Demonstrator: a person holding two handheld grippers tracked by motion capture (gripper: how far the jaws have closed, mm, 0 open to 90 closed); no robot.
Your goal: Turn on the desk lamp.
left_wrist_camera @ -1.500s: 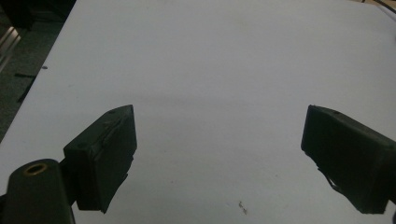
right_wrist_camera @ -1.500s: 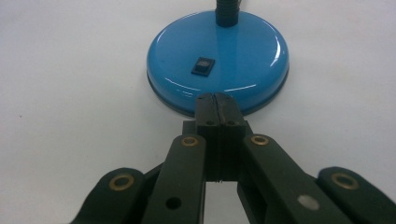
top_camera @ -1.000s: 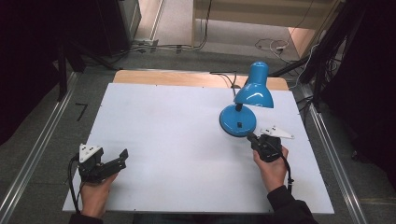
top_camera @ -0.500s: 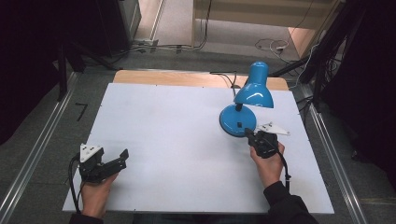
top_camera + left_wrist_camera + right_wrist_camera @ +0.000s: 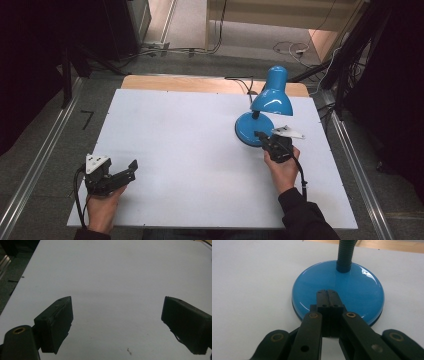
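Lamp base under right gripper, jaws together, contact unclear; left gripper spread wide.

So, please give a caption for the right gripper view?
Right gripper, fingers pressed together, poised above the round base of a blue desk lamp.

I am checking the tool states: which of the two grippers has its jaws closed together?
The right gripper, over the blue lamp's base: its jaws press together with nothing between. The left gripper has its jaws wide apart over bare table.
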